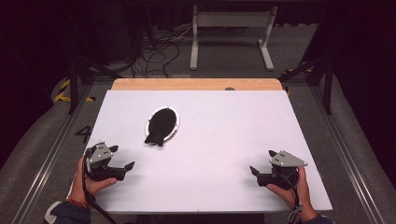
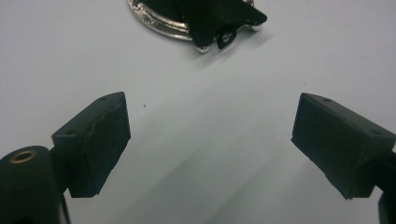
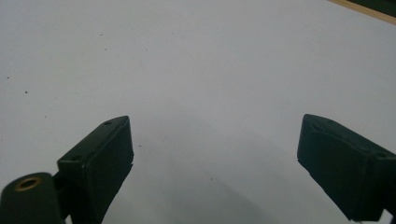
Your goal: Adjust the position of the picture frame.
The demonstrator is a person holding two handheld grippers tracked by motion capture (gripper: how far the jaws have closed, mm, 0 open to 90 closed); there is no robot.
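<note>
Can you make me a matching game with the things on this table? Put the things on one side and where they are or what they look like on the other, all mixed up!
Things:
1. left gripper
2. right gripper
3. black cloth
4. table

Places and looks:
A. white and flat, with a wooden strip at the far edge
B. lying on a shiny silver plate
C. open, near the bottom right corner
D. open, near the bottom left, closest to the plate

Right pairs: 1-D, 2-C, 3-B, 4-A
</note>
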